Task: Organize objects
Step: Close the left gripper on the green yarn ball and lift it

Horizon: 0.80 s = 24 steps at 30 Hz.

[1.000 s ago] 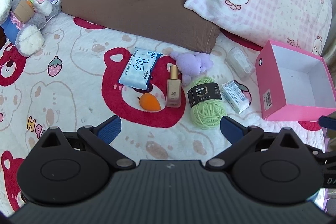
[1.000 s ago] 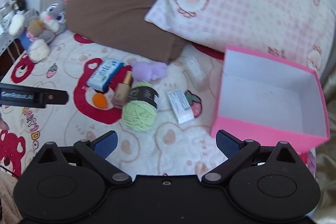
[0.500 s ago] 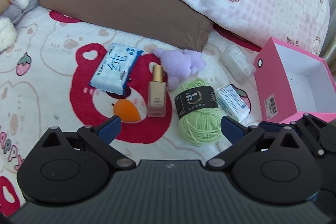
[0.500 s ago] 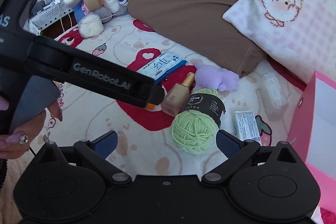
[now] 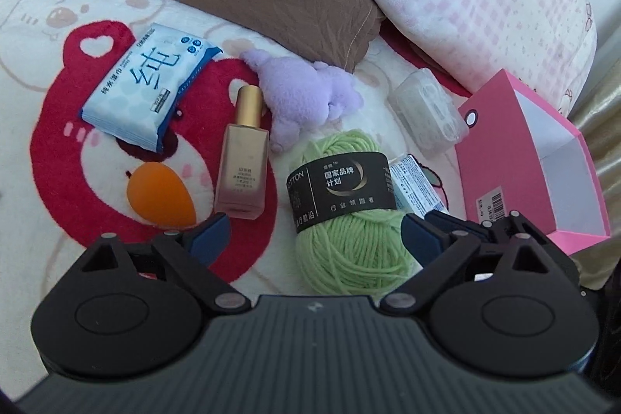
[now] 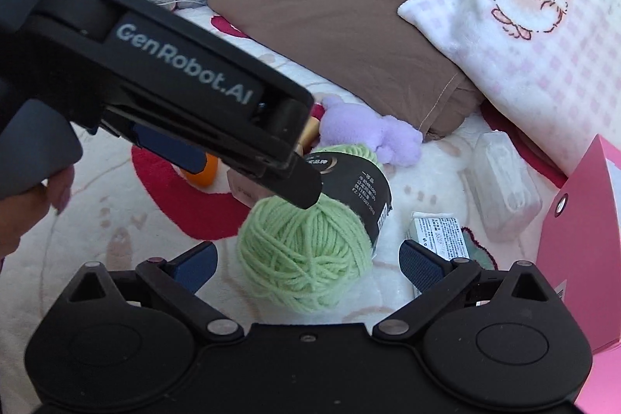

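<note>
wipes pack (image 5: 149,99) far left on the bear blanket (image 5: 58,37) | orange sponge (image 5: 161,196) just below it | gold-cap bottle (image 5: 243,161) beside | left gripper (image 5: 314,233) wide open, empty, over green yarn (image 5: 347,216) | right gripper (image 6: 306,260) wide open too, yarn between fingers | small carton (image 5: 417,187) touching yarn | pink box (image 5: 543,158) far right, open
</note>
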Motion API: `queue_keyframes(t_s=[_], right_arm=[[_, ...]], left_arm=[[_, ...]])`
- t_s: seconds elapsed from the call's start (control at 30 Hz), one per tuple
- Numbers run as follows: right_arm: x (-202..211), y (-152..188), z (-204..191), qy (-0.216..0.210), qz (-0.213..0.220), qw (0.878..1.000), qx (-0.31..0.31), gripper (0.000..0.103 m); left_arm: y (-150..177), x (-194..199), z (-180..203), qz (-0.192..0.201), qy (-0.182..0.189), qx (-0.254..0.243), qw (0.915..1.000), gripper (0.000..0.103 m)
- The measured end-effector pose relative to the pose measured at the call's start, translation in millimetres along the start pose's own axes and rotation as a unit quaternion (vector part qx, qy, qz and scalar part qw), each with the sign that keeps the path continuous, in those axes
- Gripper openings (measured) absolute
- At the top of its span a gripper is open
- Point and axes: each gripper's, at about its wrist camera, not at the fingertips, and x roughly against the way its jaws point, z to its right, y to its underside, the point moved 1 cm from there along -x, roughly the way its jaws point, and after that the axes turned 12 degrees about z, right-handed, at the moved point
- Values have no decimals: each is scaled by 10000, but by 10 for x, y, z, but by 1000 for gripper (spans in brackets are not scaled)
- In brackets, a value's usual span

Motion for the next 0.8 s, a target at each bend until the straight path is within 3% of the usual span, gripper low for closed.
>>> queue_keyframes(t_s=[0.1,0.17,0.3,0.4,0.67,0.8], right_arm=[[-83,38,37,235,-190,9995,116,101],[-90,57,53,139,-232,9996,98,101],[-72,71,6,23,-183,9998,101,101],[-98,81,-8,-203,-318,9992,-166,100],[-131,190,64,-132,-264,9963,-806,94],[-120,223,102,-191,-334,9957,-848,88]], left_arm=[[102,-104,-71,-147,24,151,9998,87],[147,-137,-109,-136,218,335,9991,85],[159,-140,-146,-70,685,744,9948,66],[163,-111,-169,-41,985,1076,9893,61],[198,-164,-212,-106,727,1149,9907,58],[260,-277,-289,-499,940,1820,9775,52]])
